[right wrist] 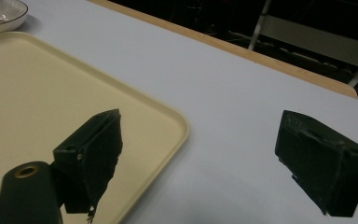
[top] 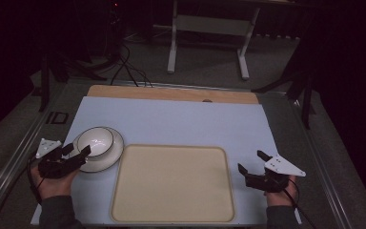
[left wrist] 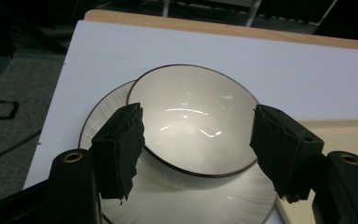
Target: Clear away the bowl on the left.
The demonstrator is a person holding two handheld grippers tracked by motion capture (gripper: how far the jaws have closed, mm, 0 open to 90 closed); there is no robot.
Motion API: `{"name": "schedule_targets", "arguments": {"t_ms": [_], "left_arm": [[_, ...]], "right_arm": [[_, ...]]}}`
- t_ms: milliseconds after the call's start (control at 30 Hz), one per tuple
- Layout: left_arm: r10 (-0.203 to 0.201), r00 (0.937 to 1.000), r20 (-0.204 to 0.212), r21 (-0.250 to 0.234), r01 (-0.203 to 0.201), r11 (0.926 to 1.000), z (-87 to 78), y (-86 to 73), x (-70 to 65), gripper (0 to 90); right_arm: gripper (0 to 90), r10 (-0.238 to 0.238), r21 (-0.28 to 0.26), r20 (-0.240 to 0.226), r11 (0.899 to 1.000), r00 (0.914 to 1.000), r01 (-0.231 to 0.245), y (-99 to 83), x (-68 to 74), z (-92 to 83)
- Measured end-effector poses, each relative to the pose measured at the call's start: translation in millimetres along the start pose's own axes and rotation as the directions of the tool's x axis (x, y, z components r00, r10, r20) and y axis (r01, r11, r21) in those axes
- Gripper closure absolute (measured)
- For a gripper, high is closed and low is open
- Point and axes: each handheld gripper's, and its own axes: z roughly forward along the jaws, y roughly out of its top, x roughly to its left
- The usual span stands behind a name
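In the high view, a white bowl (top: 95, 140) sits on a white plate (top: 110, 157) near the left edge of the tabletop (top: 181, 119), just beside the left side of a beige tray (top: 171, 183) which lies at the near edge, in the middle. The tray has nothing on it. The left hand-held gripper (top: 78, 150) is at the near-left side of the bowl, with its jaws wide apart, one tip close to the bowl rim; I cannot tell from here if it touches. The right hand-held gripper (top: 250, 161) hovers beyond the right side of the tray, over the bare tabletop, also with jaws apart and nothing between them. As I judge it, the work is the moving of the bowl, probably toward the tray, and it is only at its start: the bowl is not gripped and not lifted yet, so the closing, the lifting and the placing are all left to do. In the left gripper view, the two black jaws stand wide on both sides of the near part of the bowl (left wrist: 193, 121). The pads are close to the rim, but they do not press on it. The plate (left wrist: 186, 200) shows under the bowl. In the right gripper view, the jaws are far apart and hold nothing; the tray (right wrist: 51, 93) corner lies under the left jaw, and the tabletop (right wrist: 242, 107) is bare.
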Motion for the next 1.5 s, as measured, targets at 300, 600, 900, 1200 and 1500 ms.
{"name": "schedule_targets", "arguments": {"t_ms": [300,600,900,1200,1500], "left_arm": [[-0.044,0.9975,-0.056,0.019,0.045,0.9988,15.1,3.7,9.8,31.9],[-0.065,0.9943,-0.084,0.052,0.07,0.9962,27.9,3.0,20.3,33.2],[-0.079,0.9911,-0.107,0.154,0.095,0.9834,41.1,0.2,23.1,42.9],[-0.098,0.9924,-0.074,0.206,0.112,0.9721,49.9,-1.1,25.3,52.7],[-0.146,0.9878,-0.053,0.237,0.155,0.959,55.4,-1.3,29.5,62.4]], "right_arm": [[14.3,-0.003,0.002,0.001,1.0,1.0,0.003,0.5,-0.1,1.4],[14.3,0.0,-0.009,-0.002,1.0,1.0,0.0,0.9,-0.5,0.1],[14.4,0.011,0.0,0.016,1.0,0.9998,-0.011,0.6,-1.8,0.1],[14.4,0.008,0.004,0.018,1.0,0.9998,-0.008,0.6,-1.7,0.9],[14.4,0.008,0.002,0.011,1.0,0.9999,-0.008,0.8,-1.3,0.6]]}}
